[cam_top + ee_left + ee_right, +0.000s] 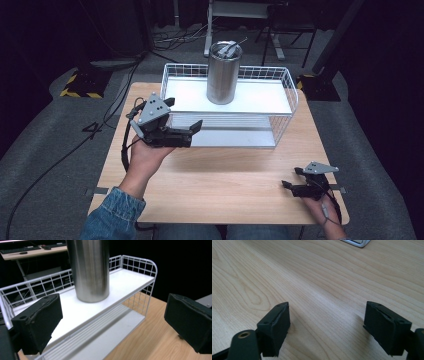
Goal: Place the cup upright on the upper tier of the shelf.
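One wooden table carried one white wire rack with two levels, an upper white shelf and a lower tray. One stainless-steel tumbler stood upright on the upper shelf, slightly left of its middle, with a lid on top; in the left gripper view the tumbler rose directly ahead, its base resting on the shelf. Two grippers were present, one in each of the person's hands. The left gripper was held above the table at the rack's front left corner, pointing toward the rack; its two jaws stood wide apart and held nothing, with the tumbler farther off and untouched. One left hand gripped it from below, and one denim sleeve showed at the lower edge. The right gripper lay low near the table's front right corner, well apart from the rack and the tumbler; in the right gripper view its two jaws were likewise spread wide with only bare tabletop between them. Each gripper bore one grey three-cornered plate.
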Motion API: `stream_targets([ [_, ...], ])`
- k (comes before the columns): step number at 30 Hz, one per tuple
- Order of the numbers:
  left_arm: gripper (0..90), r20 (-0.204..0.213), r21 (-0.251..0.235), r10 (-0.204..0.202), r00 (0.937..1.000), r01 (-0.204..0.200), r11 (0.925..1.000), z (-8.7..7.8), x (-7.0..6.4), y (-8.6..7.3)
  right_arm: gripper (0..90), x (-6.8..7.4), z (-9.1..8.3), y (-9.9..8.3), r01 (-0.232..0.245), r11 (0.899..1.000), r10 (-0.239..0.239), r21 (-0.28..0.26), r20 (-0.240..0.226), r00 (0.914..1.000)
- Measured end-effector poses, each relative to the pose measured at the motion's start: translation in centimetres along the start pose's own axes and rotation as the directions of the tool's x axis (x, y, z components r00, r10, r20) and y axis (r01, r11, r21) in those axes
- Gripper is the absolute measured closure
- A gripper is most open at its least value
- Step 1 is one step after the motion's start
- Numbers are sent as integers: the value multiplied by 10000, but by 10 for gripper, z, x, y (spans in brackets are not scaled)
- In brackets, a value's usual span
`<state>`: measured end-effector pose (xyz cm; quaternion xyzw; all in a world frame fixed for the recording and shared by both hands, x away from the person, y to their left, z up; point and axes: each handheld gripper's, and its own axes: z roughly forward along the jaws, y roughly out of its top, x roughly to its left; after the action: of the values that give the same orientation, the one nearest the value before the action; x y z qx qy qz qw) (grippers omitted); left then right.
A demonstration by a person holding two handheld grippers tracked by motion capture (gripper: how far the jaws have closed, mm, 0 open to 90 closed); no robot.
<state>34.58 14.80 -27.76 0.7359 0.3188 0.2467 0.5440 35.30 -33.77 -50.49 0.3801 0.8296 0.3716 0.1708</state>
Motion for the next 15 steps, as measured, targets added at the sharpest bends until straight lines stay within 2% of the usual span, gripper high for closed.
stream_targets([
  [5, 45, -45, 56, -148, 9999, 148, 9999, -7, 2, -14, 216, 0, 0, 0, 0, 10000, 0, -3, 2, 10000],
  [10, 45, 69, 67, -512, 9987, 511, 9987, -13, 6, -26, 216, 0, 0, 0, 1, 10000, -1, -2, 6, 10000],
  [15, 45, 79, 277, -467, 9989, 464, 9985, -16, 6, -36, 217, 0, 0, 0, -1, 10000, 1, -3, 9, 10000],
])
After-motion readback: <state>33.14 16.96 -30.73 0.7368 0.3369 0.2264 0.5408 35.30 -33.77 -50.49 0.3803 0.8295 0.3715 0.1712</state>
